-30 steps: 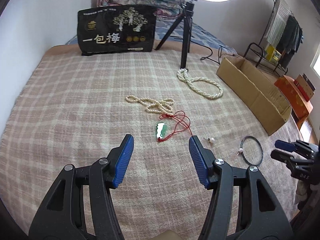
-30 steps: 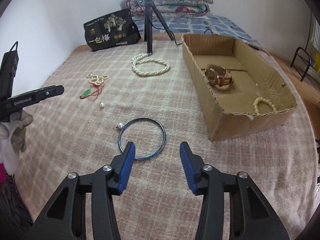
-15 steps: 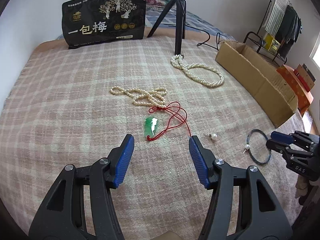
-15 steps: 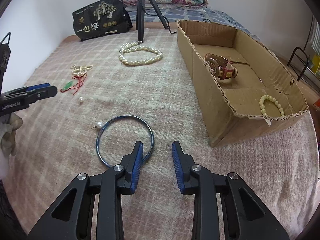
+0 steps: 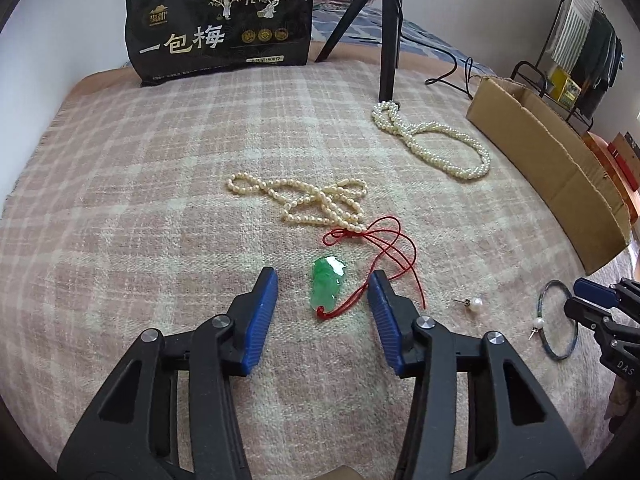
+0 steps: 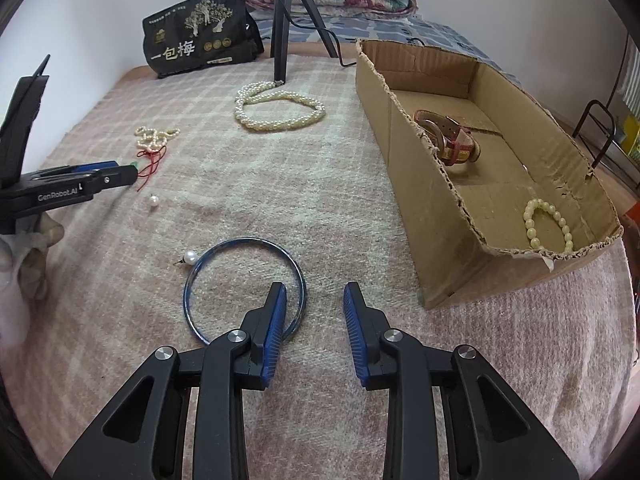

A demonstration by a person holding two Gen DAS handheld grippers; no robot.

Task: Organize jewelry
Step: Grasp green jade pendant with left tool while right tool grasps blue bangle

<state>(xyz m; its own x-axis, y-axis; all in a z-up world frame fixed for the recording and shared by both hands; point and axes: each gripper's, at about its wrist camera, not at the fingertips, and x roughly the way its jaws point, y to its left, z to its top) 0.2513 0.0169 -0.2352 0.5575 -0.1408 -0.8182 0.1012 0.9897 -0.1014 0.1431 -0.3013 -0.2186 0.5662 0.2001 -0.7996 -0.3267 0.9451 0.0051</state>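
In box: cardboard box (image 6: 472, 216) already holds a red-strapped watch (image 6: 450, 140) and a pale bead bracelet (image 6: 548, 226); judged two pieces done.
Left out: on the plaid blanket (image 5: 140, 200) lie a jade pendant (image 5: 327, 282) on red cord (image 5: 384, 248), a small pearl strand (image 5: 308, 202), a thick pearl necklace (image 5: 432, 146), a blue bangle (image 6: 244, 290), and two pearl stud earrings (image 5: 472, 303) (image 6: 188, 258).
Left gripper (image 5: 322, 322): jaws wide, pendant between them, nothing gripped.
Right gripper (image 6: 314, 332): jaws narrower, apart, straddling the bangle's near rim; not closed on it.
Progress: early, most pieces remain outside the box.
Likely next: pendant and bangle grasped, carried to box.
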